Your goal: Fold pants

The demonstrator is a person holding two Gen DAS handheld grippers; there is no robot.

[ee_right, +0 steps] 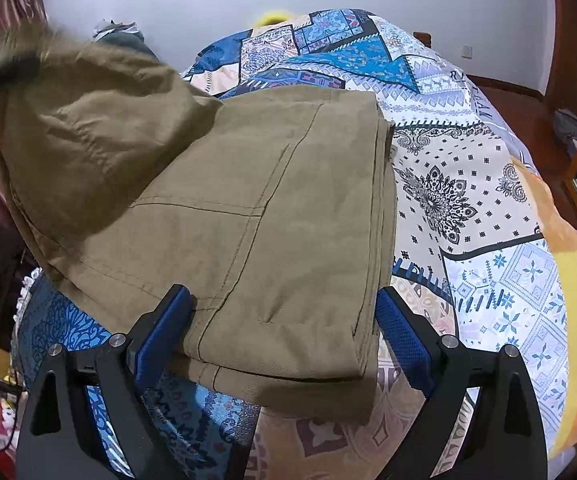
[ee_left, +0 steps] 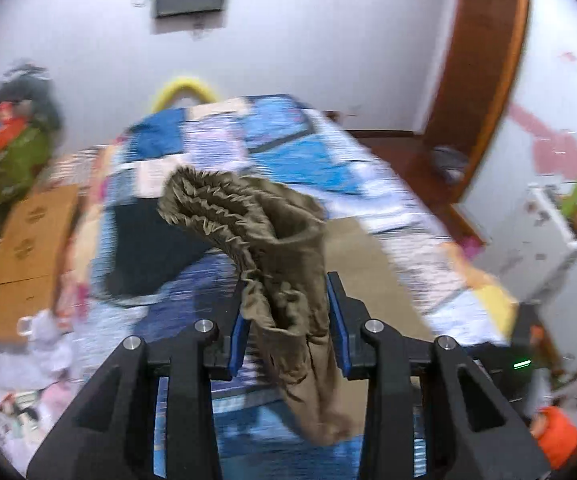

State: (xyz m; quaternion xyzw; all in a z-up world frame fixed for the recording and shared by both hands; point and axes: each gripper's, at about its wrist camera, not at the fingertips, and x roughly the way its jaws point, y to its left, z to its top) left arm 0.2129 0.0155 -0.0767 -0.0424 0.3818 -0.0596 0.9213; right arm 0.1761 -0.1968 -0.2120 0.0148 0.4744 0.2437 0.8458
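Bed (ee_right: 468, 184): covered by a patchwork quilt in blue, white and cream, filling most of both views; left wrist view blurred.

Pants (ee_right: 248, 208): khaki, lying on the quilt in a folded stack of several layers, edges aligned along the right side; stitched pocket seams visible on top. Upper-left portion lifted off the bed and drawn up toward the top-left corner of the right wrist view.

Waistband (ee_left: 212, 204): gathered elastic end of the pants, raised above the quilt, bunched and hanging down between the left fingers.

Cardboard box (ee_left: 24, 256): beside the bed, left edge of the left wrist view.

Right gripper (ee_right: 284, 316): spread wide, straddling the near end of the folded stack. Left blue pad (ee_right: 164, 324) touching or just beside the fabric edge; the other pad just beside the stack's right edge. No clamping evident.

Left gripper (ee_left: 286, 312): blue pads (ee_left: 338, 320) on either side of the bunched fabric, which fills the gap. Closed on the pants, holding the cloth aloft.
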